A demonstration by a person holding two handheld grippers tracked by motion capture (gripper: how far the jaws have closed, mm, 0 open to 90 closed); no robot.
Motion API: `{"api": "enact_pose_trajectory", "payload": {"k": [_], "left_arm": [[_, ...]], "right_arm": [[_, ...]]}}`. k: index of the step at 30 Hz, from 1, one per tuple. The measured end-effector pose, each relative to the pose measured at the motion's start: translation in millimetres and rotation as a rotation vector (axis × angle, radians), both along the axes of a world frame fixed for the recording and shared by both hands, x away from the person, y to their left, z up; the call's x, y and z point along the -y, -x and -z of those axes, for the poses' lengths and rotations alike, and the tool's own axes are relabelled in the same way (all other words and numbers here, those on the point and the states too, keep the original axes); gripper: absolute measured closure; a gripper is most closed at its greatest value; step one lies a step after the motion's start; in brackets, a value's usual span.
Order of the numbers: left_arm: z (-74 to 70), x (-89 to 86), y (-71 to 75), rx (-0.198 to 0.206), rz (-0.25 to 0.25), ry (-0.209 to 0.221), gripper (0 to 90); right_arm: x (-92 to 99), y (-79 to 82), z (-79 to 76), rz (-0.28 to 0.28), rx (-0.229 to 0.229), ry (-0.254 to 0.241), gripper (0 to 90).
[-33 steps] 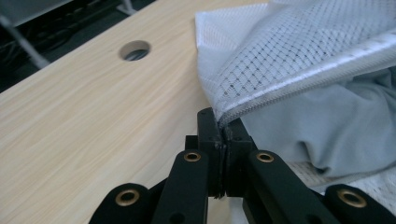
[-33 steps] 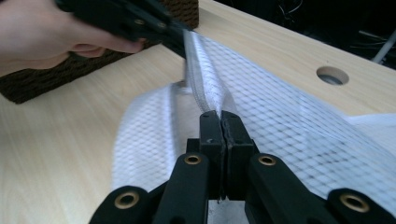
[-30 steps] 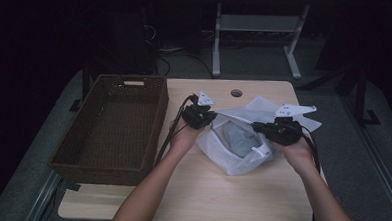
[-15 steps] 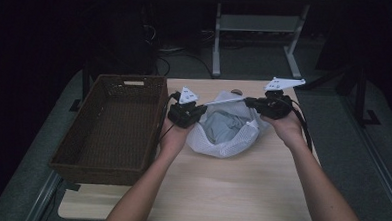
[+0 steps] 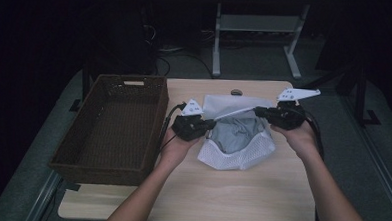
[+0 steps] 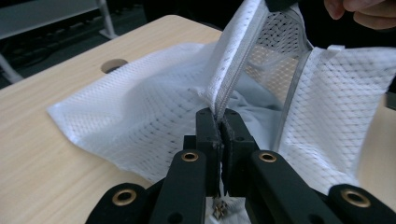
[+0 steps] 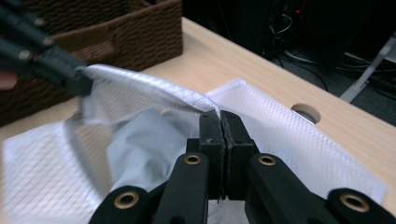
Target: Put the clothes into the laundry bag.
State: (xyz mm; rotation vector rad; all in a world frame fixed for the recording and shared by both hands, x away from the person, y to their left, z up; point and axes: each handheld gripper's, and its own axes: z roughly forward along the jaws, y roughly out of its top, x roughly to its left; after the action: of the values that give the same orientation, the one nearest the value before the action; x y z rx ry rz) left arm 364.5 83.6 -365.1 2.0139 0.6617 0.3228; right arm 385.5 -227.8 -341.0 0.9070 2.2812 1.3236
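I hold my left gripper [image 5: 211, 125] and right gripper [image 5: 258, 111] level, both clamped on the mesh bag's [image 5: 237, 155] rim.

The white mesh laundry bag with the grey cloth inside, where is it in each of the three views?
High view: white mesh laundry bag lies centre on the wooden table, between the left gripper and right gripper.
Left gripper view: it spreads across the middle, its zipper edge in the shut jaws.
Right gripper view: bottom left to centre right, edge in the shut jaws.
Shared landmark: the round hole in the table.
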Motion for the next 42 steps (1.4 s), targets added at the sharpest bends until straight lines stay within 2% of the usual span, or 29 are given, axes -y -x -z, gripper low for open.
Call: {"api": "enact_pose_trajectory", "payload": {"k": [3, 7, 11, 12, 14, 15, 18, 19, 21, 23, 24, 25, 29, 32, 37, 40, 42], "left_arm": [[2.7, -1.4, 7.7, -0.001, 0.040, -0.031, 86.4], [7.7, -4.9, 18.4, 0.006, 0.084, -0.085, 86.6], [16.7, -2.4, 24.7, -0.014, 0.117, -0.091, 85.8], [20.1, 1.1, 26.5, -0.012, 0.119, -0.104, 82.5], [28.3, 9.2, 29.9, 0.003, 0.131, -0.138, 67.3], [32.4, 12.9, 30.9, 0.018, 0.119, -0.165, 63.1], [40.2, 19.0, 29.1, 0.038, 0.089, -0.183, 57.2], [41.5, 20.6, 27.6, 0.039, 0.088, -0.189, 58.3], [44.1, 22.6, 24.3, 0.041, 0.088, -0.199, 70.4], [45.7, 21.3, 22.1, 0.027, 0.102, -0.193, 86.2], [45.8, 20.3, 22.3, 0.023, 0.107, -0.193, 88.1], [46.0, 19.5, 23.5, 0.017, 0.116, -0.189, 88.4], [48.9, 17.3, 31.9, 0.006, 0.163, -0.229, 88.8], [58.4, 19.1, 35.7, -0.028, 0.194, -0.246, 89.0], [72.2, 25.7, 38.6, -0.062, 0.233, -0.263, 89.3], [79.0, 26.7, 35.9, -0.074, 0.233, -0.278, 89.1], [82.1, 25.0, 33.6, -0.097, 0.228, -0.276, 88.7]], "right_arm": [[4.2, 13.5, 3.1, -0.038, -0.013, 0.009, 87.4], [9.2, 29.9, 11.7, -0.059, -0.034, 0.037, 87.4], [10.5, 41.0, 22.8, -0.072, -0.060, 0.037, 87.4], [9.6, 42.9, 25.2, -0.077, -0.063, 0.040, 87.4], [7.5, 47.0, 29.3, -0.097, -0.068, 0.044, 87.4], [6.9, 48.6, 30.3, -0.102, -0.070, 0.040, 87.4], [5.9, 52.1, 33.5, -0.117, -0.072, 0.037, 87.4], [5.4, 52.5, 33.9, -0.121, -0.074, 0.040, 87.4], [5.0, 52.8, 34.1, -0.126, -0.075, 0.037, 87.4], [4.7, 53.1, 35.1, -0.130, -0.076, 0.034, 87.3], [4.8, 53.8, 36.0, -0.131, -0.080, 0.036, 87.3], [5.2, 54.7, 37.3, -0.134, -0.086, 0.038, 87.2], [9.1, 57.2, 47.2, -0.138, -0.109, 0.052, 86.4], [12.0, 58.2, 57.4, -0.131, -0.136, 0.069, 86.4], [15.1, 54.8, 74.1, -0.133, -0.178, 0.106, 86.7], [18.6, 51.7, 86.7, -0.144, -0.211, 0.110, 86.5], [19.7, 51.9, 93.0, -0.160, -0.235, 0.112, 84.7]]}}
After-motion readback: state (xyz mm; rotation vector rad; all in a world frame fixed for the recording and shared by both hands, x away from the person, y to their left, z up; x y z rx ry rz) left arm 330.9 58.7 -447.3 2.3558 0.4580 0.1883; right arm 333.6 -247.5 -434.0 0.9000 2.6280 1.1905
